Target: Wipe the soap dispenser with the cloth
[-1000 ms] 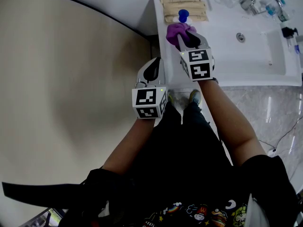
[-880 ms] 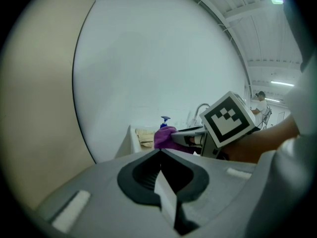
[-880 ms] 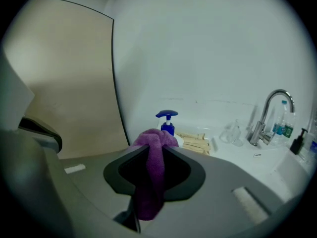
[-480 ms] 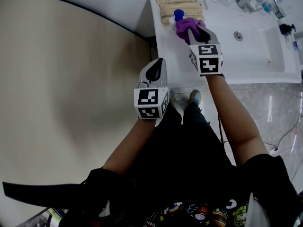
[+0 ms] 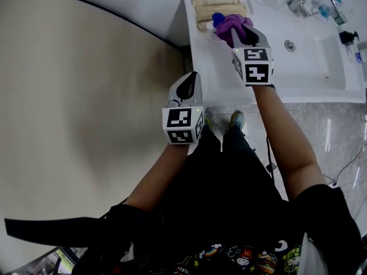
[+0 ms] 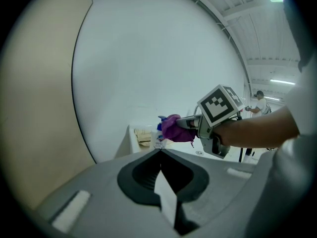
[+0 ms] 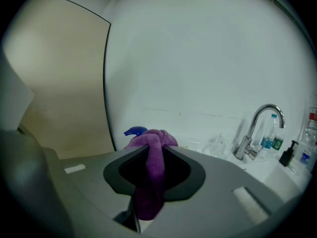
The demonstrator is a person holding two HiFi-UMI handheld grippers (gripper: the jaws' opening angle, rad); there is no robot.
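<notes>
My right gripper (image 5: 238,28) is shut on a purple cloth (image 5: 234,23), which bunches out past its tips. The cloth (image 7: 151,155) presses against the soap dispenser (image 5: 216,22), a white bottle with a blue pump head (image 7: 134,131) at the sink counter's left end. Seen from the left gripper view, the cloth (image 6: 174,129) covers the dispenser's upper right side while its labelled body (image 6: 159,140) shows below. My left gripper (image 5: 184,86) hangs shut and empty in front of the counter, away from the dispenser.
A white counter (image 5: 212,79) holds a folded beige towel (image 5: 215,4) behind the dispenser. The basin (image 5: 312,56) lies to the right with a chrome faucet (image 7: 255,128), small bottles (image 7: 272,138) and a clear glass (image 7: 218,144). A person's legs and shoes (image 5: 235,118) stand below.
My right gripper has carried the cloth farther back and slightly right along the dispenser, from its front side to near its pump. The left gripper has stayed in place.
</notes>
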